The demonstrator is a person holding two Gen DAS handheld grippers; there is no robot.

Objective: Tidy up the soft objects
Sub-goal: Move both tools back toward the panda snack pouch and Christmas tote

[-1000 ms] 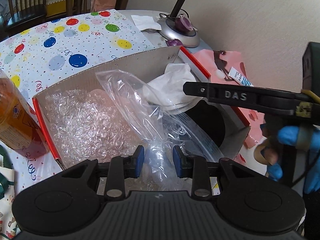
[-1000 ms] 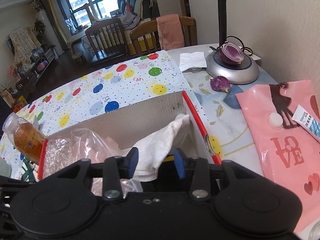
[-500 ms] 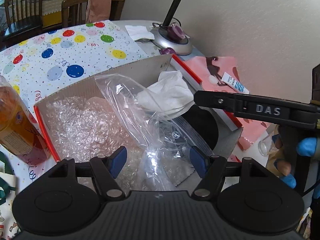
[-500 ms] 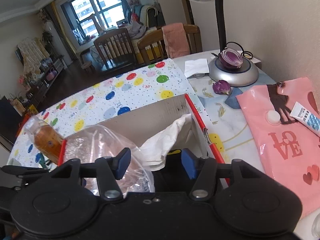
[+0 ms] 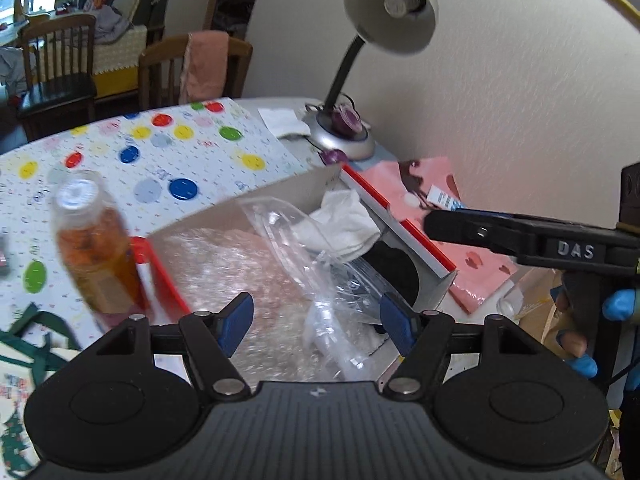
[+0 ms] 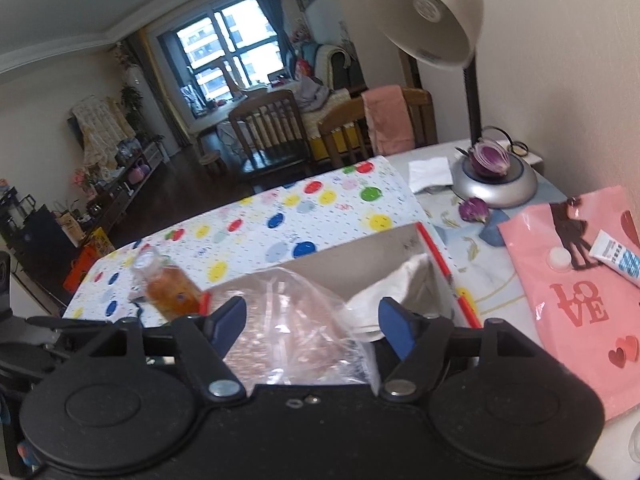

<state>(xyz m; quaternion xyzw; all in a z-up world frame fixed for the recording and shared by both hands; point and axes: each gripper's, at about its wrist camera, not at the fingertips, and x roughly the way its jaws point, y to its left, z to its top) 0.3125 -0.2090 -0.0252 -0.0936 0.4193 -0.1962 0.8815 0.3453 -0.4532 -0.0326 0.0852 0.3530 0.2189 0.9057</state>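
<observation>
A red-edged cardboard box (image 5: 396, 222) holds bubble wrap (image 5: 224, 264), a clear plastic bag (image 5: 320, 280) and a white cloth (image 5: 340, 224). My left gripper (image 5: 316, 320) is open and empty above the near side of the box, clear of the bag. My right gripper (image 6: 310, 322) is open and empty above the box; its arm shows in the left wrist view (image 5: 520, 236). The bag (image 6: 296, 320), the cloth (image 6: 400, 284) and the box edge (image 6: 440, 256) also show in the right wrist view.
An orange bottle (image 5: 96, 256) stands left of the box on a dotted tablecloth (image 5: 160, 152). A pink LOVE bag (image 6: 580, 308) with a tube (image 6: 618, 258) lies right. A desk lamp (image 6: 496, 184) with a cut onion stands behind, by the wall.
Both grippers opened, let go of the plastic bag and the white cloth, and drew back upward from the box. The bag and cloth stay in the box.
</observation>
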